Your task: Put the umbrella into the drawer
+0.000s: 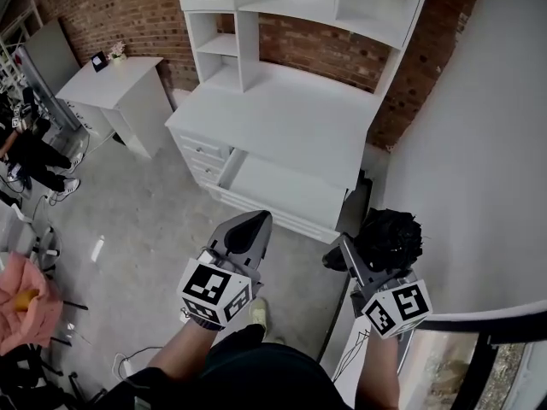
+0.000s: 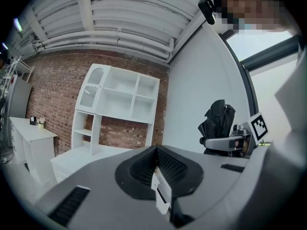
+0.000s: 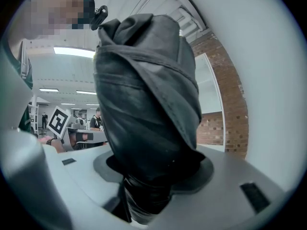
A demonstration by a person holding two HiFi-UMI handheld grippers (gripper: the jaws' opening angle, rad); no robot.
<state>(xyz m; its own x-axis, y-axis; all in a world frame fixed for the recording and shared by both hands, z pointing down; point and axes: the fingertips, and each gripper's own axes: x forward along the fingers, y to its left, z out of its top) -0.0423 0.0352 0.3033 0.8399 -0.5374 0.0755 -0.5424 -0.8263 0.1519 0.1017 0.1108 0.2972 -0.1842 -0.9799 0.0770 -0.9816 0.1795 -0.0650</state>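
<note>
The right gripper [image 3: 154, 172] is clamped, jaws wide, around the folded black umbrella [image 3: 144, 104], which stands up out of them, so the pick-up looks done. The left gripper [image 1: 252, 227] has its jaws pressed together on nothing. Both hang above the floor [image 1: 154, 229], short of the front edge of the white desk [image 1: 282, 114], where a wide drawer [image 1: 286, 190] stands pulled out under the top and looks bare inside. What is left, I judge, is carrying the umbrella over the drawer, lowering it in and letting go.
</note>
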